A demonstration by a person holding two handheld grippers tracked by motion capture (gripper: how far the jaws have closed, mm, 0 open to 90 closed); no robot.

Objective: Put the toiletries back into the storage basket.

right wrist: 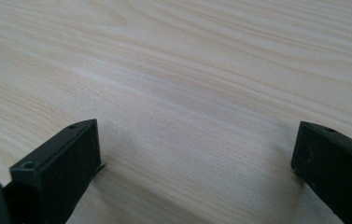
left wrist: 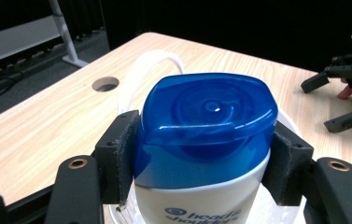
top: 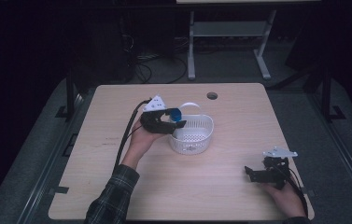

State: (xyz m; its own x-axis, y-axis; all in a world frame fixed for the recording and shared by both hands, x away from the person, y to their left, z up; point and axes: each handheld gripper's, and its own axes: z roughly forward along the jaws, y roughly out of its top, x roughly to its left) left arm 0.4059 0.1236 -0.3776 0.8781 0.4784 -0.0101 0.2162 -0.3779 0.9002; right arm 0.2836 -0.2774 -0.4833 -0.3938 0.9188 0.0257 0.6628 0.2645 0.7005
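A white bottle (left wrist: 201,196) with a blue cap (left wrist: 206,126) is clamped between the left gripper (top: 173,122) jaws over the near-left rim of a white basket (top: 197,137) at mid-table; its lower body is cut off. The right gripper (top: 253,173), jaws apart and empty, is held near the table's (top: 117,186) front right edge, with bare wood between.

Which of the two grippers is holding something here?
The left gripper: its jaws clamp a blue-capped shampoo bottle over the white basket. The right gripper is open above the table.
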